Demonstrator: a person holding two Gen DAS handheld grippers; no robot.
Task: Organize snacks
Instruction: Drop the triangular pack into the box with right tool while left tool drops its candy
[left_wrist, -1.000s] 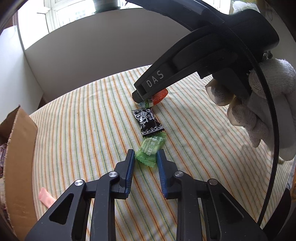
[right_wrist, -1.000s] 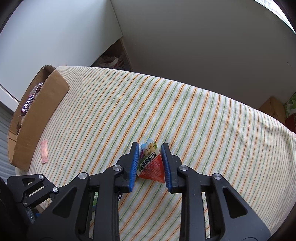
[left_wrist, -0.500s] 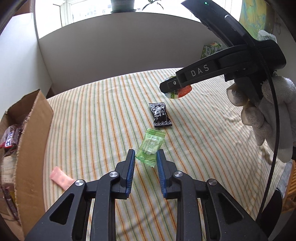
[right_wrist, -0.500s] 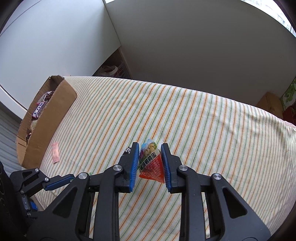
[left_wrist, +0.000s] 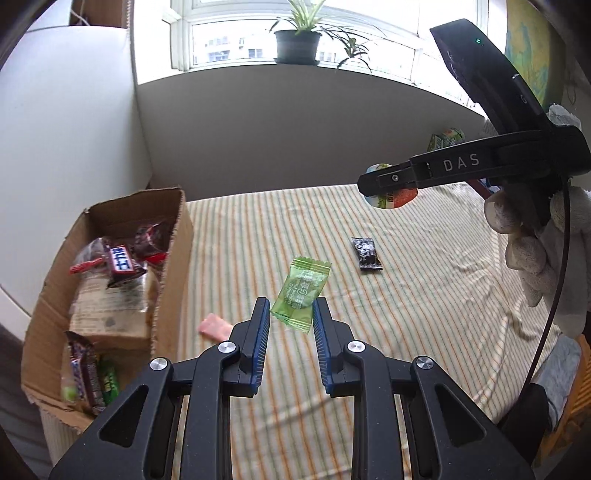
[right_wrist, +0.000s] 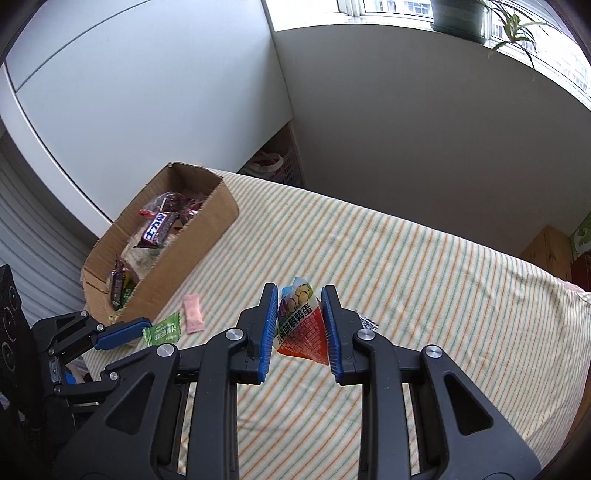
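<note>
My left gripper (left_wrist: 291, 318) is shut on a green candy packet (left_wrist: 301, 290), held in the air above the striped tablecloth. My right gripper (right_wrist: 300, 320) is shut on an orange and white snack pouch (right_wrist: 302, 328), also lifted off the table. In the left wrist view the right gripper (left_wrist: 376, 182) hangs at the upper right with its pouch (left_wrist: 391, 197). A cardboard box (left_wrist: 171, 266) with several snacks inside stands at the left. A black wrapper (left_wrist: 365, 254) and a pink candy (left_wrist: 216, 326) lie on the cloth.
The box (right_wrist: 207, 225) sits at the table's left edge, the pink candy (right_wrist: 194, 314) close beside it. A gloved hand (left_wrist: 546, 254) holds the right gripper. A potted plant (left_wrist: 297, 40) stands on the windowsill behind the table.
Both grippers have risen off the table with their snacks. The left one has swung toward the box, which now shows its contents; the black wrapper stays on the cloth.
</note>
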